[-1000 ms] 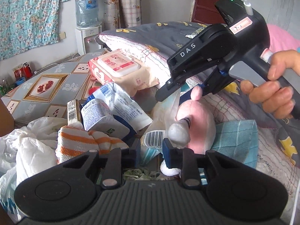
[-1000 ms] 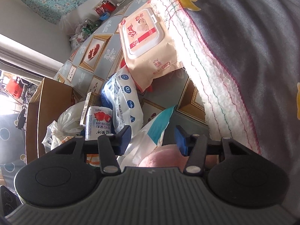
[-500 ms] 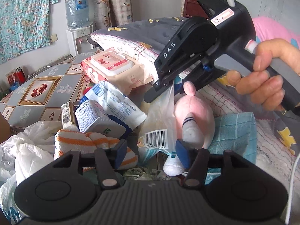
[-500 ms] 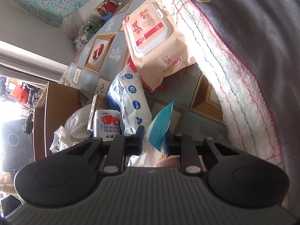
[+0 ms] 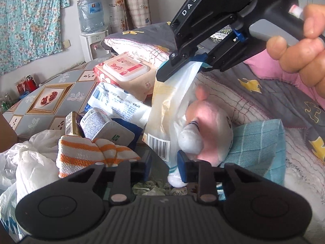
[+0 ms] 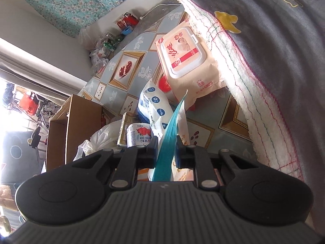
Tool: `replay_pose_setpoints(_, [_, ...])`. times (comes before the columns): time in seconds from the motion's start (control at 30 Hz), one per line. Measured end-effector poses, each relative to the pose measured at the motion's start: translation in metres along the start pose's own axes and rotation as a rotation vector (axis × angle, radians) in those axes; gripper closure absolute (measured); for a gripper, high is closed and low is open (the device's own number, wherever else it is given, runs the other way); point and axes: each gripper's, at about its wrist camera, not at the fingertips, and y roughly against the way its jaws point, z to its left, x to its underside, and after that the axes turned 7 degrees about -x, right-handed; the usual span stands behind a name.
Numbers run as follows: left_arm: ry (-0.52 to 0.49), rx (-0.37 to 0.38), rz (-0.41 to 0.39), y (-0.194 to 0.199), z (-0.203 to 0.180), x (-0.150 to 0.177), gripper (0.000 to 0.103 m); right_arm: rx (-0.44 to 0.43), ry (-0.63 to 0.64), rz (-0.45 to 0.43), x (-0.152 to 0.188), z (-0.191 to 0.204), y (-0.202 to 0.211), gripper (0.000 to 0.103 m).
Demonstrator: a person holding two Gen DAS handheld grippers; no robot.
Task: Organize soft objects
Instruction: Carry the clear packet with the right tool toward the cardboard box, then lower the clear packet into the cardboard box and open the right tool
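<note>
Left wrist view: right gripper [image 5: 183, 66] pinches thin white plastic packet [image 5: 168, 109] by its blue top edge.
Left gripper [image 5: 163, 160]: spread, empty.
Risk: film slips or tears; packet drops onto pink plush toy [image 5: 209, 122].

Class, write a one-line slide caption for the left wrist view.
Right gripper lifts a plastic packet by its top edge beside a pink plush toy.

Home interior, lived-in bedroom/living space. Evidence: folded grey quilt [image 5: 274, 93] with yellow print at right of the frame, pink bedding [image 5: 264, 65] behind it. Water dispenser [image 5: 92, 40] with blue bottle against the back wall, upper middle. Floral cloth [image 5: 30, 20] hung on the wall, upper left. Patterned floor tiles [image 5: 46, 101] at left. Household clutter lower centre: wet wipes pack [image 5: 124, 71], plush toy [image 5: 209, 126], plastic bags [image 5: 26, 162]. Cardboard box [image 6: 67, 128] at left in the right wrist view.
</note>
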Motion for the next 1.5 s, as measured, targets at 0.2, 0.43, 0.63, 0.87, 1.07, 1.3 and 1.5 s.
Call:
replay_pose_setpoints(0.2, [0.003, -0.002, -0.062, 0.021, 0.002, 0.001, 0.090, -0.007, 0.056, -0.045, 0.007, 0.021, 0.022, 0.092])
replay_pose_setpoints(0.43, [0.015, -0.059, -0.148, 0.056, 0.013, 0.005, 0.090, -0.062, 0.139, -0.081, 0.018, 0.065, 0.048, 0.095])
replay_pose_setpoints(0.63, [0.100, -0.084, -0.200, 0.095, 0.044, 0.010, 0.090, -0.125, 0.254, -0.076, 0.031, 0.125, 0.056, 0.095])
replay_pose_setpoints(0.87, [0.234, -0.219, -0.241, 0.147, 0.109, 0.025, 0.089, -0.248, 0.419, 0.006, 0.038, 0.227, 0.018, 0.095])
replay_pose_setpoints(1.07, [0.380, -0.400, -0.209, 0.176, 0.186, 0.051, 0.089, -0.381, 0.482, 0.179, 0.034, 0.312, -0.071, 0.095])
replay_pose_setpoints(1.3, [0.544, -0.539, -0.127, 0.186, 0.276, 0.091, 0.087, -0.421, 0.537, 0.450, 0.045, 0.401, -0.222, 0.095])
replay_pose_setpoints(1.5, [0.609, -0.593, -0.088, 0.185, 0.321, 0.106, 0.087, -0.389, 0.655, 0.616, 0.048, 0.442, -0.334, 0.095])
